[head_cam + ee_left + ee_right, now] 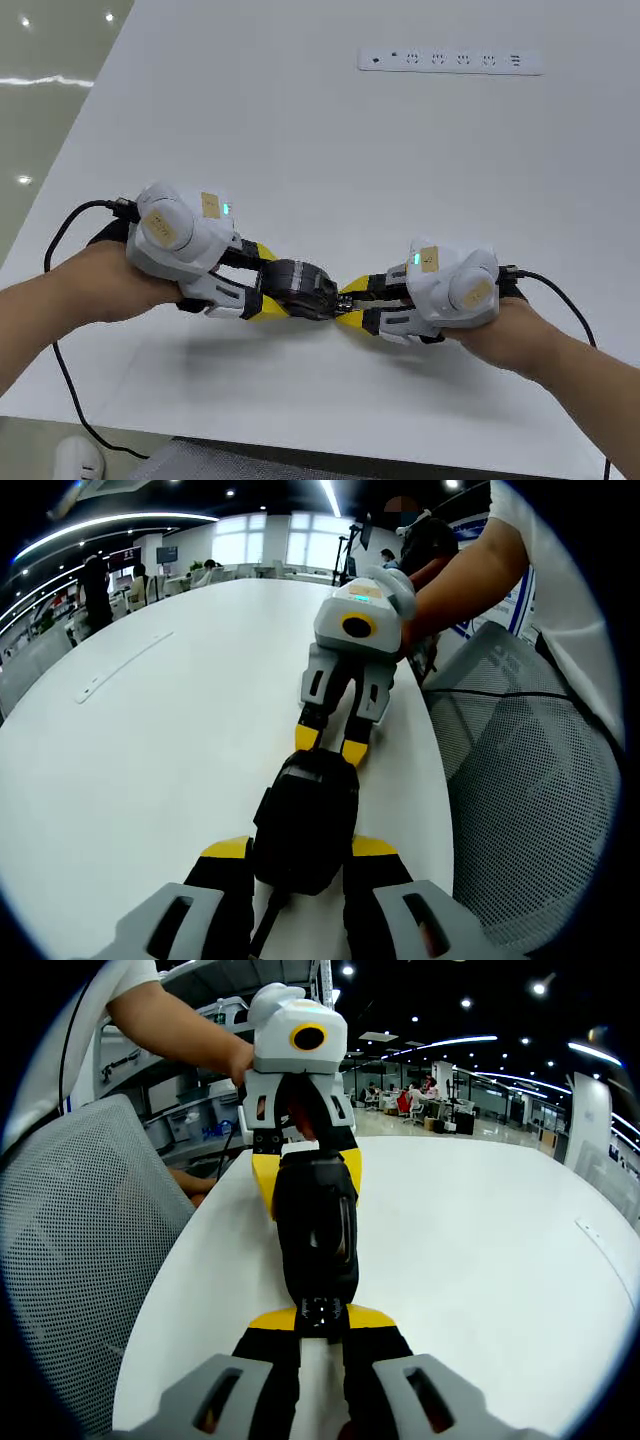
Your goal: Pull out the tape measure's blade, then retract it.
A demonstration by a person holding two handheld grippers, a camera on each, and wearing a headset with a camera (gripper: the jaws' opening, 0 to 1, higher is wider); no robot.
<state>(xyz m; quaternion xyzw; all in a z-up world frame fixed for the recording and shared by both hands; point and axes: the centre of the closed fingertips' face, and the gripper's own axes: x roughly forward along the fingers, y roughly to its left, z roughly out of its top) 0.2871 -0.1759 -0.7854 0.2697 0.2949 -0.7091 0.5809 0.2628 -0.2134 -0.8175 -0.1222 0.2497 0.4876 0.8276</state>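
Observation:
A black tape measure (300, 288) is held just above the white table, with my left gripper (268, 282) shut on its case. In the left gripper view the case (305, 820) sits between the yellow fingertips (228, 848). My right gripper (347, 300) faces it from the right and is shut on the blade's end hook (320, 1312) right at the mouth of the case (315, 1225). Almost no blade shows between hook and case. The right gripper (330, 745) appears just beyond the case in the left gripper view, and the left gripper (306, 1172) behind the case in the right gripper view.
A white power strip (450, 60) lies at the far side of the table (300, 130). The table's near edge runs just below both hands. A grey mesh chair (520, 800) stands beside that edge. Black cables trail from both grippers.

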